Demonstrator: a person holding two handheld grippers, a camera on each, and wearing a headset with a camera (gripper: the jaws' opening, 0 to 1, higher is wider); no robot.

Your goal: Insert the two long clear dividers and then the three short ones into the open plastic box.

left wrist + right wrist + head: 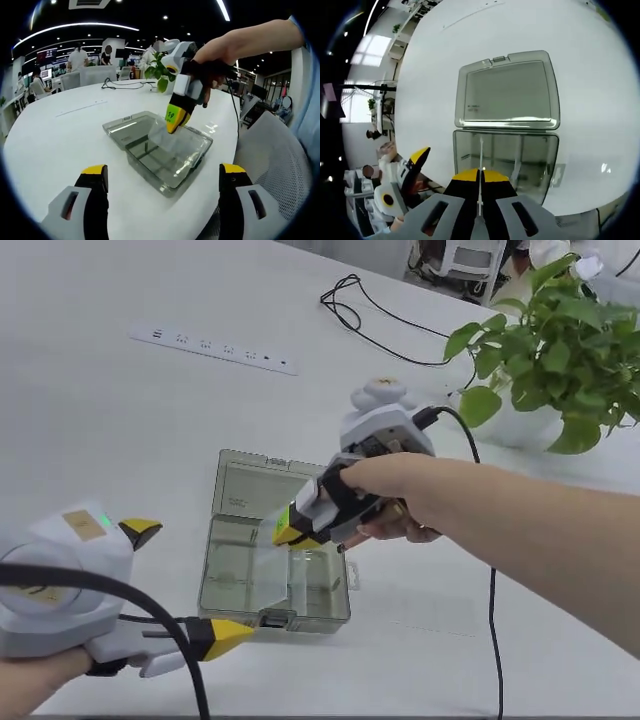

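Observation:
The open clear plastic box (222,570) lies mid-table with its lid (245,485) flat behind it. My right gripper (290,531) hovers over the box, shut on a clear divider (268,565) that hangs down into the tray. In the right gripper view the divider (481,157) is edge-on between the shut yellow tips (480,175), above the box (547,165). Another clear divider (517,155) stands inside. My left gripper (185,583) is open at the box's front left, holding nothing. The left gripper view has its open jaws (162,172) facing the box (192,162) and the right gripper (176,119).
A white power strip (215,348) lies at the far left of the table. A black cable (380,325) loops at the back. A potted plant (555,340) stands at the right rear. People and chairs are beyond the table in the left gripper view.

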